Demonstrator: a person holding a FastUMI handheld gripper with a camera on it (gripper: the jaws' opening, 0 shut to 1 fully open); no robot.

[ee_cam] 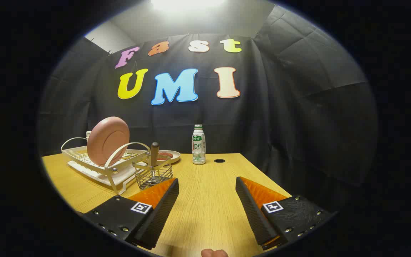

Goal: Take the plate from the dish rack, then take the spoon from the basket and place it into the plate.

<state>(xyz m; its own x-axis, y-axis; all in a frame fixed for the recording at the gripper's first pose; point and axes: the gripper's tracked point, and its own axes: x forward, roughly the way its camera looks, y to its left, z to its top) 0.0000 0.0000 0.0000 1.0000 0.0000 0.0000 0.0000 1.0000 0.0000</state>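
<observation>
Gripper point(207, 185) jaws gape wide, empty, over table point(209, 200); plate point(107, 140) upright in dish rack point(95, 162) beyond.

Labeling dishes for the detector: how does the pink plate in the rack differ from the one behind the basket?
The pink plate stands on edge in the rack; the far plate lies flat on the table. The pink plate looks bare; the far plate is pale and holds something reddish. Both are round. The gripper has its fingers open, well short of either.
</observation>
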